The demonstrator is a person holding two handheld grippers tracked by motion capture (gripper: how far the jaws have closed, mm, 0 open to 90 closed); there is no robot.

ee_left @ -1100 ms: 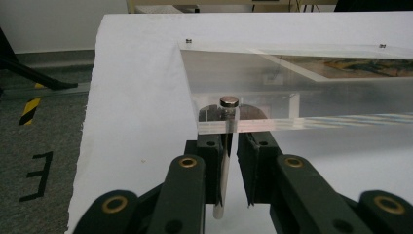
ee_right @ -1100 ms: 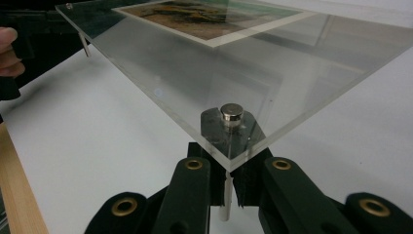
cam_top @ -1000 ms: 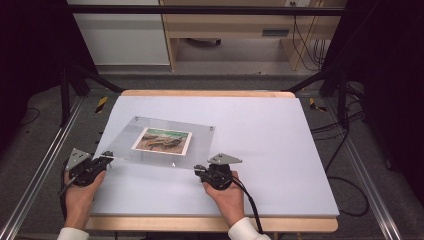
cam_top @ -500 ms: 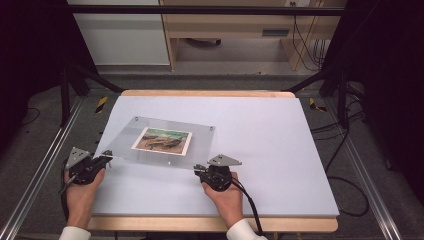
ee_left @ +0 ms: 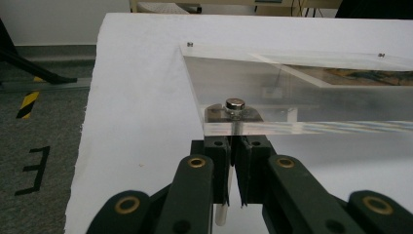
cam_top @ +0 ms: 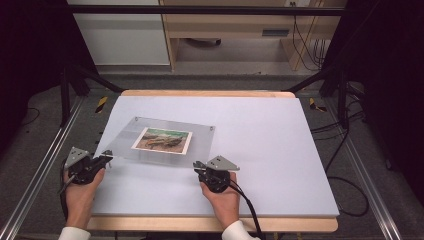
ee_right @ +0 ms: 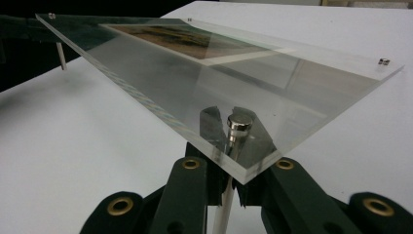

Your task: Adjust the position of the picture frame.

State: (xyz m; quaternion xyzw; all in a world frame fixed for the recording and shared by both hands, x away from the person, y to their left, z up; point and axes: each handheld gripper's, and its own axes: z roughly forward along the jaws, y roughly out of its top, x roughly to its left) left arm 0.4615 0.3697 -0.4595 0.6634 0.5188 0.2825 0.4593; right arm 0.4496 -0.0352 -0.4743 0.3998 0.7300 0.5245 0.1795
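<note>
On white table (cam_top: pixel 260 145), near left of centre: clear frame (cam_top: pixel 165 142) with photo (cam_top: pixel 162 139) sandwiched inside, near edge raised, far edge on or close to surface. Left gripper (ee_left: pixel 233 146) narrowed onto steel pin (ee_left: pixel 235 114) beneath near-left corner; jaws nearly together, pin stem between them. Right gripper (ee_right: pixel 233 161) likewise clamped on pin (ee_right: pixel 237 134) at near-right corner, stem dropping between jaws. Both grippers seen in high view, left (cam_top: pixel 102 159) and right (cam_top: pixel 199 167), at respective near corners.

Step judged in hand: lifting or tilting frame by two front pins, both hands engaged. Next move judged to require level, matched travel of both grippers; uneven lift likely to twist panel or slip a pin.

Writing: none legible on frame, photo or grippers. Black "E"-like floor mark (ee_left: pixel 33 169) beside table noted in left gripper view. Yellow-black tape (cam_top: pixel 101 104) on floor, unlettered.
</note>
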